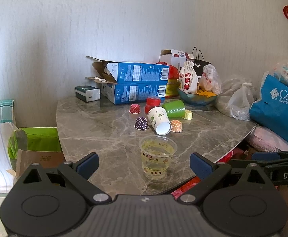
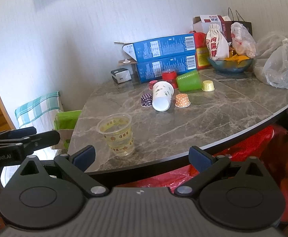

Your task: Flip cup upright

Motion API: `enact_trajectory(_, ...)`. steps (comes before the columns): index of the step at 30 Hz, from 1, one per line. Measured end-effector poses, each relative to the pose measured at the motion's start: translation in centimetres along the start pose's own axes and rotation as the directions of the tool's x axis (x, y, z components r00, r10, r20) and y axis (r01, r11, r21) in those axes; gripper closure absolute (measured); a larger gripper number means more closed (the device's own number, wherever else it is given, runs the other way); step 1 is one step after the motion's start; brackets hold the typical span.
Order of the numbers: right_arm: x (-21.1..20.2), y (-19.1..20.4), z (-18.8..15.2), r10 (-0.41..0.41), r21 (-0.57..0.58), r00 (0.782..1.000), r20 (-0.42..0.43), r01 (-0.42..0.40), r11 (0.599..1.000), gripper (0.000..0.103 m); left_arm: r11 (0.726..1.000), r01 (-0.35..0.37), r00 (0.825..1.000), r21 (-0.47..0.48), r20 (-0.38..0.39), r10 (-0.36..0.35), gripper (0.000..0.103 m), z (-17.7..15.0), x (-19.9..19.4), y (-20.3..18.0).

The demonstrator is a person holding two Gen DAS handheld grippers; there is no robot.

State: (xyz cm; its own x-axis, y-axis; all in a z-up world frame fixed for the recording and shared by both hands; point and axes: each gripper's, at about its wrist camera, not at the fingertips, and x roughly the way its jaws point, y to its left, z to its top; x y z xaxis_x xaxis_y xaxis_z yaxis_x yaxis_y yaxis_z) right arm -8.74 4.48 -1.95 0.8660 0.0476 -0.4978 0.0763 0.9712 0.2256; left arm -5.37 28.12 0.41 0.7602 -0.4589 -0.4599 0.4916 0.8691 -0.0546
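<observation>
The clear plastic cup [image 1: 157, 156] stands upright near the marble table's [image 1: 96, 122] front edge. Behind the clear cup, a white paper cup [image 1: 159, 120] and a green cup [image 1: 174, 108] lie on their sides. The left gripper [image 1: 144, 165] and right gripper [image 2: 143, 158] both gape wide, holding nothing.

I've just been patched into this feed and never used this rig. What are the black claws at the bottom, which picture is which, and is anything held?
Each claw is a hand-held gripper carried by a person, with a camera looking along its fingers. One picture is from the left hand-held gripper, the other from the right hand-held gripper. Both are open and hold nothing. On the marble table a clear plastic cup stands upright; behind it a white paper cup and a green cup lie on their sides among small baking cups.
</observation>
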Motion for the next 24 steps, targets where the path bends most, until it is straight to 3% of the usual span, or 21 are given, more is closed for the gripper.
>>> enact_trajectory(24, 0.49, -0.12, -0.17, 0.006, -0.003, 1.000, -0.013, -0.006, 1.000, 0.001, 1.000, 0.015, 1.000, -0.005, -0.014, -0.015, 0.003, -0.36, 0.48, 0.00)
